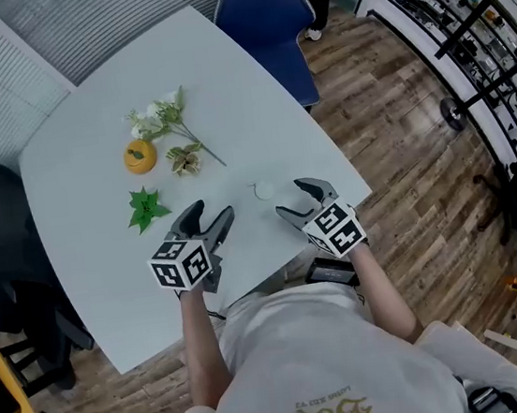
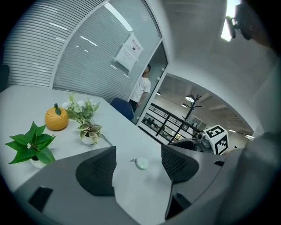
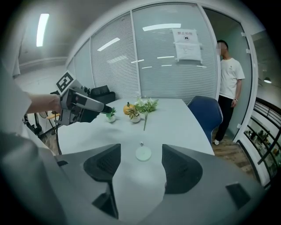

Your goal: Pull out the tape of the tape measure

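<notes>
Pale round tape measure (image 1: 263,190) on smooth tbl (image 1: 223,83); L gripper (image 1: 214,210), R gripper (image 1: 290,197) fingers spread.

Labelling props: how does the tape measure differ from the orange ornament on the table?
The tape measure is a pale flat disc; the orange ornament is a round ball. The tape measure lies alone, nearer the person; the orange ornament sits beside plants. Both rest on the table.
</notes>
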Available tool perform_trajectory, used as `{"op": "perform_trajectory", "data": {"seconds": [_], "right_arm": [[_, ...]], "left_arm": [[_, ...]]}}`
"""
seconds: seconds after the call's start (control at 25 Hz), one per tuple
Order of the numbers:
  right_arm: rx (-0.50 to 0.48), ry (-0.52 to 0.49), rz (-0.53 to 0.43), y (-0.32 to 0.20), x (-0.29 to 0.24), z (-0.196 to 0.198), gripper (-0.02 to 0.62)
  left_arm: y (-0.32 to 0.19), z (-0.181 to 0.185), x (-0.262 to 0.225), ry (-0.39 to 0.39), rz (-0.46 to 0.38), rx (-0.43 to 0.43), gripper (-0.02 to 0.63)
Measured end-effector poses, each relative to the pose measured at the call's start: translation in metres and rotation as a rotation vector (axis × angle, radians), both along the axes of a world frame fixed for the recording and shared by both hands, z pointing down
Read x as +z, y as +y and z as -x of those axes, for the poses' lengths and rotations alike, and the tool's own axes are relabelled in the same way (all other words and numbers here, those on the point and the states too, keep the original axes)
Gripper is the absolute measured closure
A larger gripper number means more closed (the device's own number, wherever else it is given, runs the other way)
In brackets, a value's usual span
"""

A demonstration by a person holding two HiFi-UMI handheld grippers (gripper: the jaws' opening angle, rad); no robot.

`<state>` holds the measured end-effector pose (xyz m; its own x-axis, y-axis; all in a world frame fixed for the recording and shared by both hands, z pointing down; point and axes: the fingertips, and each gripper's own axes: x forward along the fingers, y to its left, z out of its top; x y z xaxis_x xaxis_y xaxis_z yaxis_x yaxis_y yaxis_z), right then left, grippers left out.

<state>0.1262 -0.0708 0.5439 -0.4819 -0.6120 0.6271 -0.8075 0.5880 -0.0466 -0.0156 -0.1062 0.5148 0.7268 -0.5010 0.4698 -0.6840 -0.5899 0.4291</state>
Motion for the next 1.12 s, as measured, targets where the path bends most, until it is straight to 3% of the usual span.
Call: {"op": "perform_trajectory", "data": {"seconds": [0.36, 0.72, 1.12], "right_arm": [[-0.084, 0.072, 0.075, -0.024, 0.035, 0.015, 0.299], [-0.148, 0.120, 0.136, -0.034, 0.073, 0.029, 0.299], [-0.150, 0.150, 0.144, -0.045, 0.096, 0.040, 0.299]], "left_arm": [[-0.017, -0.004, 0.040, -0.010, 0.088, 0.016, 0.304], [-0.026, -0.005, 0.074, -0.065, 0.123, 0.051, 0.304], [-0.030, 0.003, 0.090, -0.054, 0.150, 0.031, 0.305]]}}
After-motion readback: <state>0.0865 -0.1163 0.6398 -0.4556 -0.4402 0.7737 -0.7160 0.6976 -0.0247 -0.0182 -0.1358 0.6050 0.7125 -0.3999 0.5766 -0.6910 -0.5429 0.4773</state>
